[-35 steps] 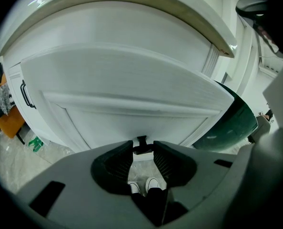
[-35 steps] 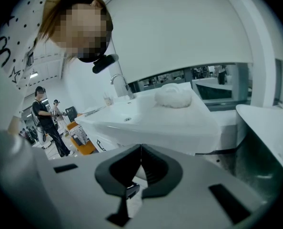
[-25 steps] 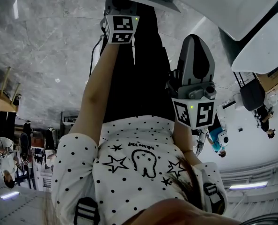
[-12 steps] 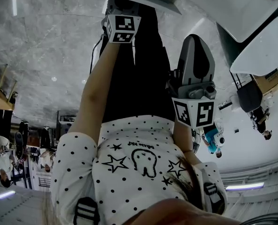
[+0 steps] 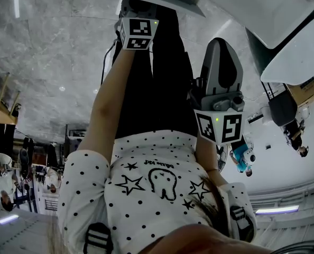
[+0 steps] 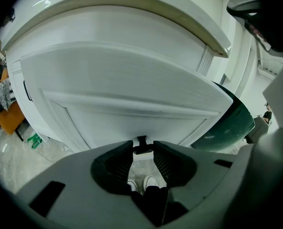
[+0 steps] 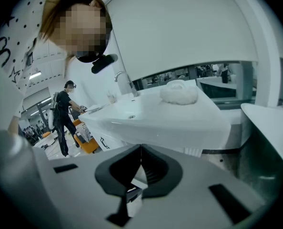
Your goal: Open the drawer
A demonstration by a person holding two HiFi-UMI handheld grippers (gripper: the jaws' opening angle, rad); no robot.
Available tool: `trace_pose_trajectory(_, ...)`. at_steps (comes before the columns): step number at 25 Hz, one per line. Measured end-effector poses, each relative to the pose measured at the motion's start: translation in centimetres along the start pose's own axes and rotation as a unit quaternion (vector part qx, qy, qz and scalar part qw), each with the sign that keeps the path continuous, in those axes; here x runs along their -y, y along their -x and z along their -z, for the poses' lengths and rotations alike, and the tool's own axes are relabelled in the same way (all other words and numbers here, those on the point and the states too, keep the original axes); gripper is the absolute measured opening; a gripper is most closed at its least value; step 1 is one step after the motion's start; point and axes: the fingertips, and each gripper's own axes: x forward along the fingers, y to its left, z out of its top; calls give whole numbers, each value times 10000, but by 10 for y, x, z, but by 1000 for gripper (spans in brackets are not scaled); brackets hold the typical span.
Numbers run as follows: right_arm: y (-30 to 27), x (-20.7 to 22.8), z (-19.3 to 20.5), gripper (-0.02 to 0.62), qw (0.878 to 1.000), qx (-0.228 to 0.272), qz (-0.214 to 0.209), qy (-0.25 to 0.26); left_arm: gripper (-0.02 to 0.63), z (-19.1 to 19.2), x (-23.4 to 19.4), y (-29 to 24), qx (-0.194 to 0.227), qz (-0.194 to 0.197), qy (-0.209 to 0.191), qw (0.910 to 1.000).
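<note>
Left gripper (image 6: 143,148) is clamping the small dark handle (image 6: 141,140) of the white drawer (image 6: 127,85) — the drawer front is sitting just under the white counter (image 6: 122,8) rim, straight ahead of the jaws. Right gripper (image 7: 140,150) is facing a sink basin (image 7: 132,116) — jaws pressed together.

Drawer front (image 6: 127,80): smooth white, satin sheen. Handle (image 6: 141,140): dark, matt. Left gripper (image 6: 142,146) shell: matt grey plastic; pads (image 6: 118,163): ribbed, black. Floor (image 5: 51,52): polished grey marble-look stone, glossy. Shirt (image 5: 146,163): soft dotted cloth. Basin (image 7: 146,116): glossy white, smooth
</note>
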Motion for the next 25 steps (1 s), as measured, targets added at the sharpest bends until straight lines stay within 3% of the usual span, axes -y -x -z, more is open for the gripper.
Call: trace_pose_trajectory(25,-2,1,0,14,10000,-12,25,-34,140,4,2,1,-64,19,85,9999)
